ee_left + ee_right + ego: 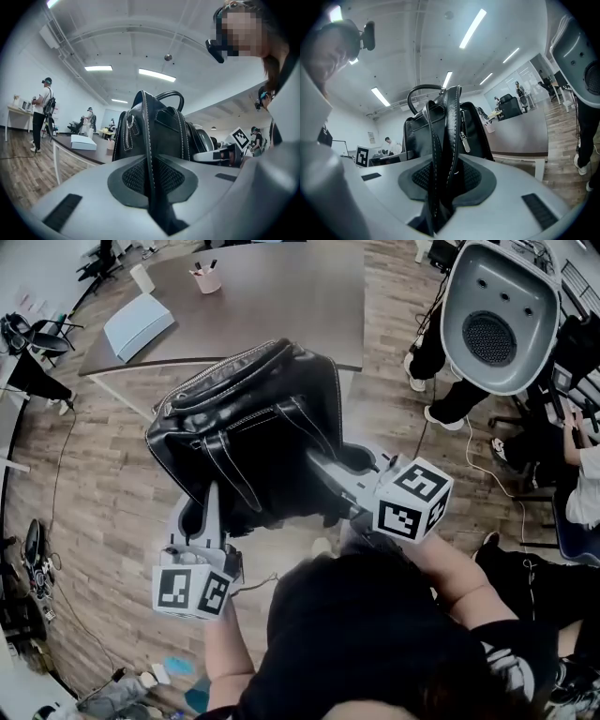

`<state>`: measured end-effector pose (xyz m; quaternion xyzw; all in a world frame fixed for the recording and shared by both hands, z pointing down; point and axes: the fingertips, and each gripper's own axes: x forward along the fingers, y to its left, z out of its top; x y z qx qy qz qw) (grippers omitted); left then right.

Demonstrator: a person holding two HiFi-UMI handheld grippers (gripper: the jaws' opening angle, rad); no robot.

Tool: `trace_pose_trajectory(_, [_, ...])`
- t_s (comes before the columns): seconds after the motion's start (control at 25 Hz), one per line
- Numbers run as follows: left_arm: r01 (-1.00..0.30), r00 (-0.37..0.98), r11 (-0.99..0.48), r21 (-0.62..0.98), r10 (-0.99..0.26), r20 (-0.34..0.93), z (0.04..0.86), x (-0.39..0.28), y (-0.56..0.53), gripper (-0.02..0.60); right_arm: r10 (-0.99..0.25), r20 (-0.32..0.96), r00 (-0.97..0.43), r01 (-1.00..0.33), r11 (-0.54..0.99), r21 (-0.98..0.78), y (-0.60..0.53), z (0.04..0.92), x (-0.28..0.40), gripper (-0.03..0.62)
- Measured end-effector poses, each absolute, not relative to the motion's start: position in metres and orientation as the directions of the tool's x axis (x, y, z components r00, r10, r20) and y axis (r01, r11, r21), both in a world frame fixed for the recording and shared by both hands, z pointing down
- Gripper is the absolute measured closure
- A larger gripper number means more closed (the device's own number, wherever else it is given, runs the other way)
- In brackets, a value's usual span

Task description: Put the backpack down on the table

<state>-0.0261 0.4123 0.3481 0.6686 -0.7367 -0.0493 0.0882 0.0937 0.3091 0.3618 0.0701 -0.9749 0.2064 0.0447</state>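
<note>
A black leather backpack (248,427) with white stitching hangs in the air between my two grippers, over the wooden floor just short of the brown table (281,306). My left gripper (209,510) is shut on one of its straps (149,154) at the bag's near left side. My right gripper (317,467) is shut on straps (451,140) at the bag's right side. In the left gripper view the backpack (154,129) stands upright past the jaws of the left gripper (151,177). In the right gripper view the backpack (436,126) rises past the right gripper (440,180) with its top handle up.
On the table stand a pink cup (206,279) with pens and a white box (138,324). A large grey-white shell with a round grille (497,315) is at the upper right, with a person's legs (448,390) beside it. Cables lie on the floor (84,484) at the left.
</note>
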Motion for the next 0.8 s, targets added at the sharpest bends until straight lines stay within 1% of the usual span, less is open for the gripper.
trace_pose_trajectory(0.24, [-0.975,-0.087,0.099,0.198,-0.994,0.065,0.346,-0.032,0.4,0.523,-0.114,0.118,-0.986,-0.153,0.905,-0.398,0.298,0.356,0.089,0.488])
trace_pose_trajectory(0.44, [-0.976,-0.109,0.118,0.184,-0.992,0.059,0.339,-0.044,0.379,0.523,-0.095,0.088,-0.992,-0.123,0.905,-0.407,0.28,0.349,0.077,0.488])
trace_pose_trajectory(0.8, [-0.974,-0.171,0.181,0.139,-0.982,0.08,0.314,-0.091,0.304,0.523,-0.025,0.053,-0.998,-0.047,0.883,-0.468,0.207,0.329,0.031,0.488])
